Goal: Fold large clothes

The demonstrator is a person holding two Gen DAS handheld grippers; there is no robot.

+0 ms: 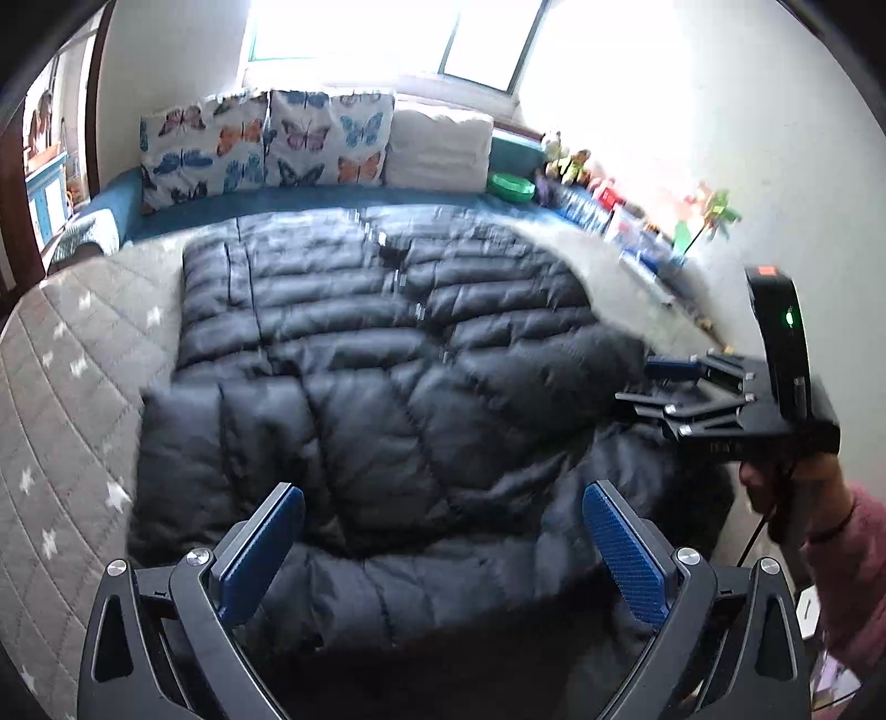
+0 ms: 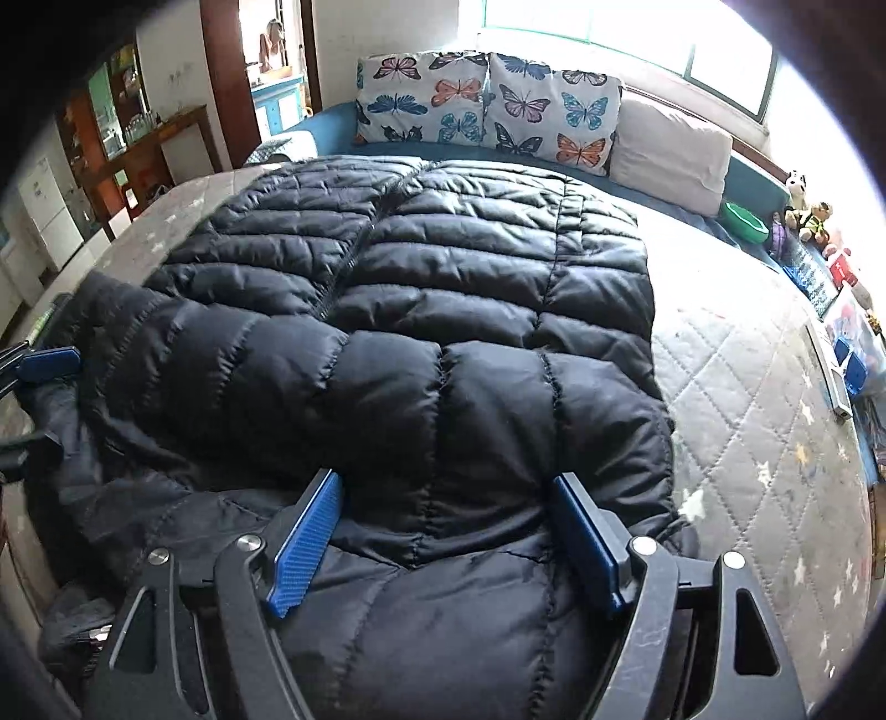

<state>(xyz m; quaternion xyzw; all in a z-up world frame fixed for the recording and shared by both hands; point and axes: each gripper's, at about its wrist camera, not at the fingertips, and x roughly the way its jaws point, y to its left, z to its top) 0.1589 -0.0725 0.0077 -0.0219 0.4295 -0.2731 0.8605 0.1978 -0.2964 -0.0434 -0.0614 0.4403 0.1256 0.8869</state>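
Black puffer jacket lies spread on the bed, on the grey quilted star-print cover. Front faces up, zipper line runs down the middle toward the pillows. One sleeve is folded across the body near the camera end; it reads as a thick horizontal roll in the right wrist view. Hem end sits near the pillows, collar/shoulder end bunched at the near edge of the bed.

Right gripper: jaws wide apart, blue pads on either side of the folded sleeve, fabric in the gap but pads not pressing it (not a grip as far as I can see). Also visible side-on in the left wrist view, over the jacket's right edge, held by a hand in a pink sleeve.

Left gripper: jaws also spread wide, hovering above the near part of the jacket, nothing clamped between the pads. One of its blue pads shows at the left edge of the right wrist view.

Around it: two butterfly-print pillows and a plain white pillow lean against the blue headboard edge under a bright window. Green bowl and stuffed toys sit beside the white pillow, along the far side.
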